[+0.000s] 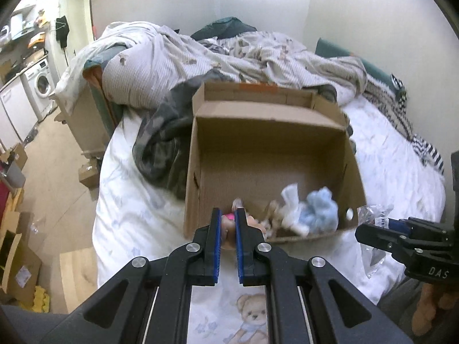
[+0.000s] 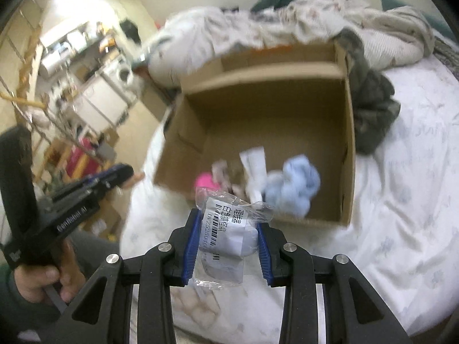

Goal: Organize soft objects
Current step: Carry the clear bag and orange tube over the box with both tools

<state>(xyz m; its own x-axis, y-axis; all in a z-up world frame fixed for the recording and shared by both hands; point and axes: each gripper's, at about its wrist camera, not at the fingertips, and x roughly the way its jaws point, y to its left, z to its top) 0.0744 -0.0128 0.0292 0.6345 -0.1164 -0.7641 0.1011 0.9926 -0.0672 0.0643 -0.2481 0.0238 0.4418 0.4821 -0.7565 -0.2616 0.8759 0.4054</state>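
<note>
Right tool clamps a crinkly plastic packet; left tool pinches perhaps a soft doll.

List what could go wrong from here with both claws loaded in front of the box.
1. The left claw pinches only a thin part of the small doll; it may slip out short of the cardboard box.
2. The right claw squeezes a slick plastic packet, which could slide free onto the bed sheet.
</note>
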